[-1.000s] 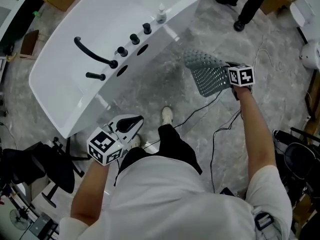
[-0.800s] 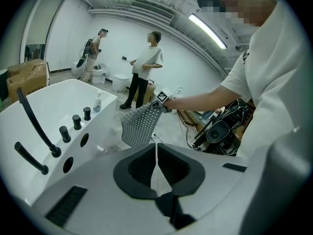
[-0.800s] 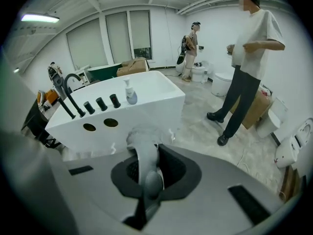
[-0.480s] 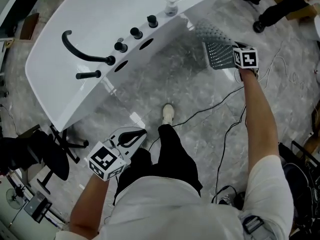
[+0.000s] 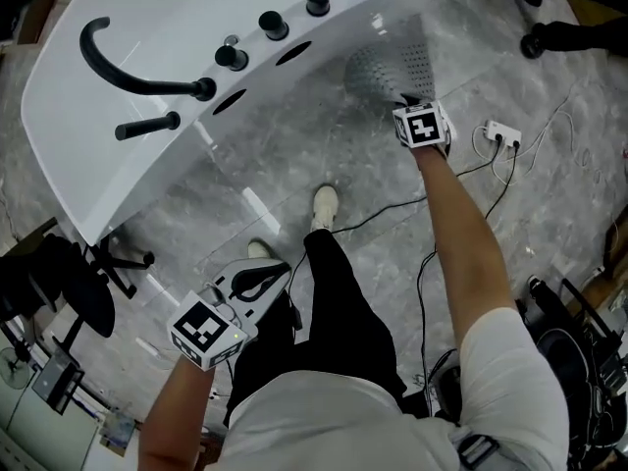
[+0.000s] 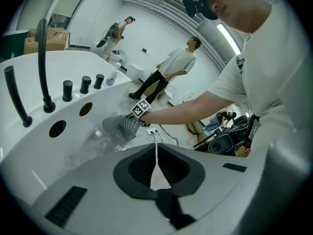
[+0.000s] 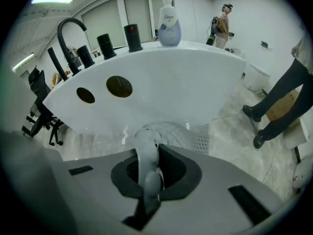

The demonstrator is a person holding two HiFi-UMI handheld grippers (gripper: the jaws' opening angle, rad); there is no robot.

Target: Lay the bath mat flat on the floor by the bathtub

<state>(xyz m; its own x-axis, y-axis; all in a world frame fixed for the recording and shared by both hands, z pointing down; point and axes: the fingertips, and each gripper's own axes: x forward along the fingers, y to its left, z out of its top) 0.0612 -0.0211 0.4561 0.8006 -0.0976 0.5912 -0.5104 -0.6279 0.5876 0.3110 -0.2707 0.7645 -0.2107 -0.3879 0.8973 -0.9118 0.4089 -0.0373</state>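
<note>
A grey perforated bath mat (image 5: pixel 391 70) hangs folded over the marble floor, close beside the white bathtub (image 5: pixel 147 145). My right gripper (image 5: pixel 412 99) is shut on the bath mat's edge; in the right gripper view the mat (image 7: pixel 164 133) bulges out between the jaws of the right gripper (image 7: pixel 149 175), right in front of the bathtub (image 7: pixel 161 87) wall. My left gripper (image 5: pixel 257 281) is held low near the person's left leg, shut with nothing in it. The left gripper view shows the left gripper (image 6: pixel 156 168) with jaws together, and the mat (image 6: pixel 122 126) farther off.
Black faucet (image 5: pixel 128 72) and knobs sit on the tub rim, with a soap bottle (image 7: pixel 169 27). A power strip (image 5: pixel 500 135) and cables lie on the floor at right. Another person's shoes (image 5: pixel 535 37) stand at top right. A black chair (image 5: pixel 69 292) stands at left.
My right gripper has carried the mat left and in toward the tub wall. The head view has shifted, with the tub now higher in the picture. The left gripper stays low by the leg.
</note>
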